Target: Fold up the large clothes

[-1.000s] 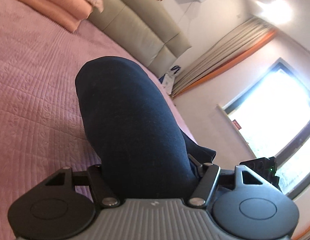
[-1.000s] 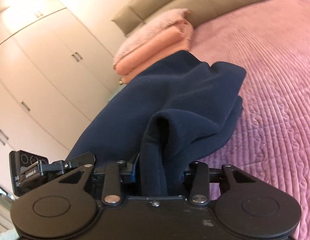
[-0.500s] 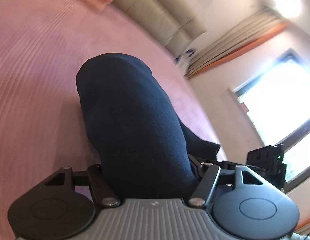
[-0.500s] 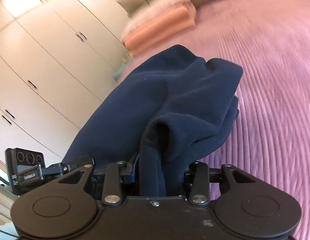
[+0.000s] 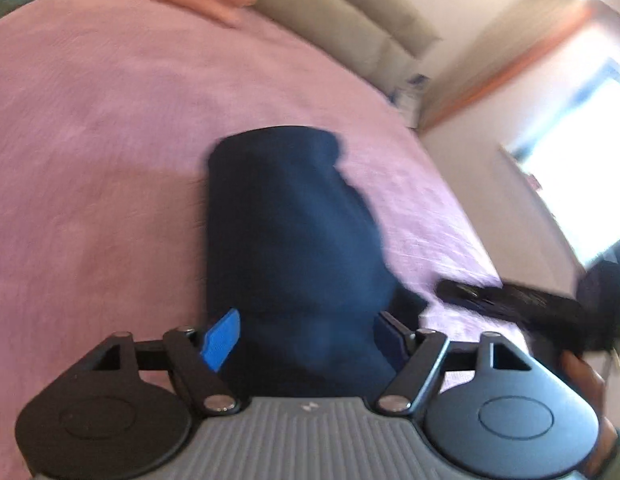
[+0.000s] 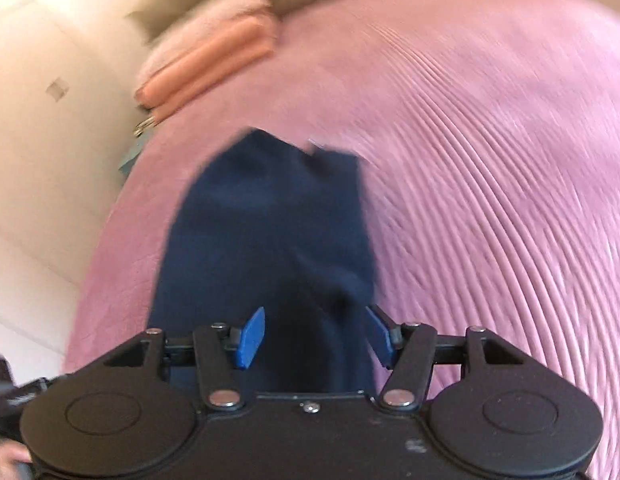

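A dark navy garment (image 5: 286, 232) lies stretched out on the pink quilted bed (image 5: 90, 128); it also shows in the right wrist view (image 6: 266, 224). My left gripper (image 5: 306, 340) is open, its blue pads (image 5: 222, 340) spread on either side of the cloth's near end. My right gripper (image 6: 315, 338) is open too, its blue pads (image 6: 252, 338) apart over the garment's near edge. The cloth runs under both bodies, so its near end is hidden. Both views are motion-blurred.
Folded peach blankets (image 6: 206, 64) lie at the head of the bed by the beige headboard (image 5: 349, 16). The other gripper (image 5: 529, 300) shows at the right of the left wrist view. White wardrobe doors (image 6: 38, 120) stand left; a bright window (image 5: 581, 152) is right.
Both grippers opened and let go of the garment. The cloth dropped from a held-up bunch to lying flat on the bed, and both cameras tilted down.
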Action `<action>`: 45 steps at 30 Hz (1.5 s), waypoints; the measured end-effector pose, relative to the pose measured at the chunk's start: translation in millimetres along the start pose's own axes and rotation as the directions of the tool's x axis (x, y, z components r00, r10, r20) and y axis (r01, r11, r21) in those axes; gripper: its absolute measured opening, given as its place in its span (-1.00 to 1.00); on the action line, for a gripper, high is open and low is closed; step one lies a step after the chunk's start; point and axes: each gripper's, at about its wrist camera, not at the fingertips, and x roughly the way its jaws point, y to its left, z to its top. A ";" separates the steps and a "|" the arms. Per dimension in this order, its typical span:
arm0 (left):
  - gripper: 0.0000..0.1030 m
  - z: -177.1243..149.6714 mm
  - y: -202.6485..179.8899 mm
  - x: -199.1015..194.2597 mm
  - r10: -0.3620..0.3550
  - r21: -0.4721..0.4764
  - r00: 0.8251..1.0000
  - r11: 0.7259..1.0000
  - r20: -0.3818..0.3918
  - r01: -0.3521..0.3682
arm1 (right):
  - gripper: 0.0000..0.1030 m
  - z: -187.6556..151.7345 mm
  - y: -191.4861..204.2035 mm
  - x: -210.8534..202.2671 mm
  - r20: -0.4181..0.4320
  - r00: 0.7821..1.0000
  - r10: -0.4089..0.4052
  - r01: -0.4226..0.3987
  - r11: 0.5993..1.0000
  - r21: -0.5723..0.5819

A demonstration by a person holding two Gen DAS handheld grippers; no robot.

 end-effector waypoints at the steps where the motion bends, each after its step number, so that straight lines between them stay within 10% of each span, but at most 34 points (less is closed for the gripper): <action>1: 0.22 -0.4 -5.2 8.1 -0.040 0.006 0.999 0.999 -0.020 0.040 | -0.38 5.4 16.6 12.2 0.011 1.000 -0.014 0.015 0.998 -0.056; 3: -0.18 -9.6 -8.9 26.5 -0.116 -0.004 0.990 0.993 -0.079 0.116 | -1.00 8.0 31.2 40.9 -0.024 1.000 -0.006 0.003 0.993 -0.121; 8: -0.80 -40.5 -0.5 44.5 -0.131 -0.043 0.977 0.991 -0.169 0.125 | -1.00 -24.3 -5.9 67.6 -0.118 0.990 -0.082 0.079 0.996 -0.030; 12: -0.81 -45.6 3.5 42.3 -0.124 -0.060 0.981 0.991 -0.149 0.116 | -1.00 -2.8 -3.0 46.7 -0.094 0.984 -0.154 0.147 0.986 -0.074; 17: -0.81 -41.4 -7.7 54.9 -0.085 0.011 0.979 0.996 -0.185 0.088 | -0.91 80.3 43.5 73.8 0.035 0.999 0.029 -0.024 0.988 -0.151; 21: -0.81 -47.2 -0.7 49.4 -0.100 -0.024 0.979 0.995 -0.180 0.097 | -0.90 123.5 57.9 168.0 -0.126 0.971 0.204 -0.217 0.971 -0.099; 26: -0.84 -44.9 1.3 51.3 -0.099 -0.031 0.980 0.995 -0.170 0.095 | -1.00 133.2 9.3 251.2 -0.178 0.984 0.022 -0.014 0.999 0.044; 39: -0.62 -6.9 -51.9 8.9 0.046 0.125 0.976 0.992 -0.214 -0.019 | -0.59 93.7 27.4 54.9 -0.031 0.996 -0.081 0.080 0.996 -0.035; 45: 0.11 22.1 -97.8 -50.3 0.221 0.161 0.960 0.968 -0.173 -0.194 | 0.38 62.8 68.3 -43.6 -0.070 0.991 -0.111 0.110 0.994 -0.019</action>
